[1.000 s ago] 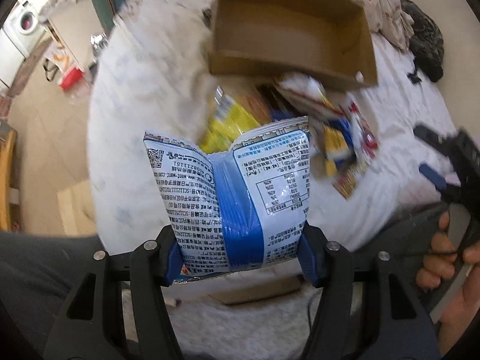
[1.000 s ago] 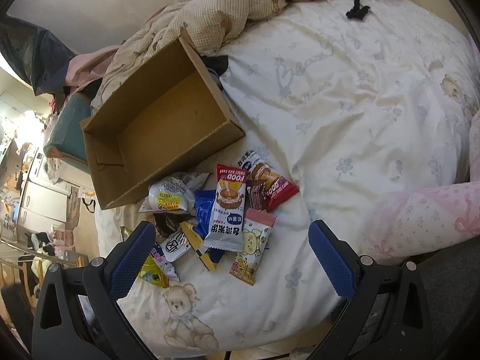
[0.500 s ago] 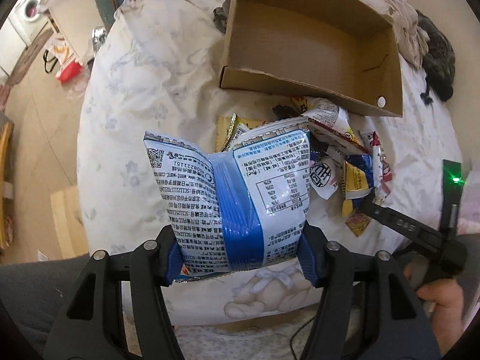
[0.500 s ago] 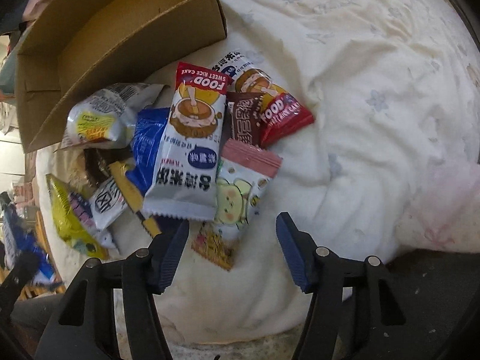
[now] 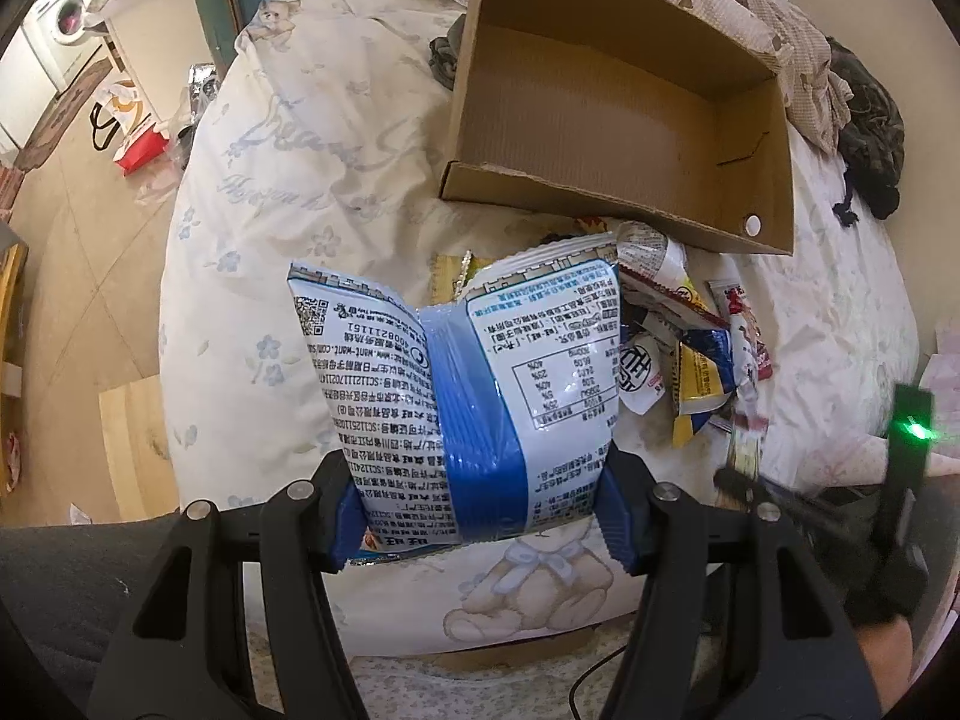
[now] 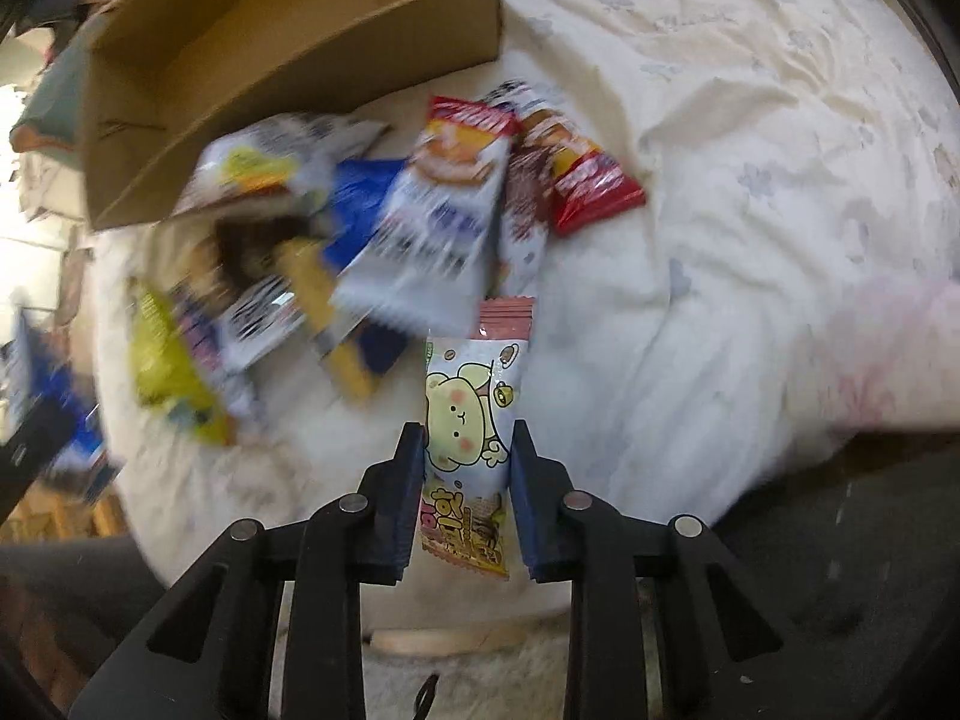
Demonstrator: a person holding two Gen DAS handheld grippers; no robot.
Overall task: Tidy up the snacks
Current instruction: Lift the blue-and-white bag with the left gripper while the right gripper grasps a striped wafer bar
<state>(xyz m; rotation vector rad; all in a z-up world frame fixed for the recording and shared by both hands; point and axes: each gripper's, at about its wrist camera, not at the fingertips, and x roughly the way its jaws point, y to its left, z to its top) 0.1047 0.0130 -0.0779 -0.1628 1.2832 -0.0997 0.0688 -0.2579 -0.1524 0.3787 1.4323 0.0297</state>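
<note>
My left gripper [image 5: 480, 510] is shut on a puffy blue-and-white snack bag [image 5: 456, 384], held upright above the bed's near edge with its printed back toward the camera. Beyond it stands an open cardboard box [image 5: 588, 120] with a bare floor. A heap of small snack packets [image 5: 690, 360] lies just in front of the box. In the right wrist view my right gripper [image 6: 465, 462] has its jaws closing on a slim packet with a yellow bear [image 6: 468, 396]. Both pads touch its sides. The other packets [image 6: 420, 210] and the box [image 6: 288, 48] are blurred behind it.
The white flower-print bedsheet [image 5: 288, 192] carries everything. A checked blanket [image 5: 780, 12] and dark clothing [image 5: 870, 120] lie behind the box. A pink pillow [image 6: 870, 372] sits at the right. The tiled floor [image 5: 72, 240] drops away on the left.
My right gripper came down onto the near edge of the pile and its jaws went from wide to narrow around the bear packet. My left gripper kept its hold on the bag.
</note>
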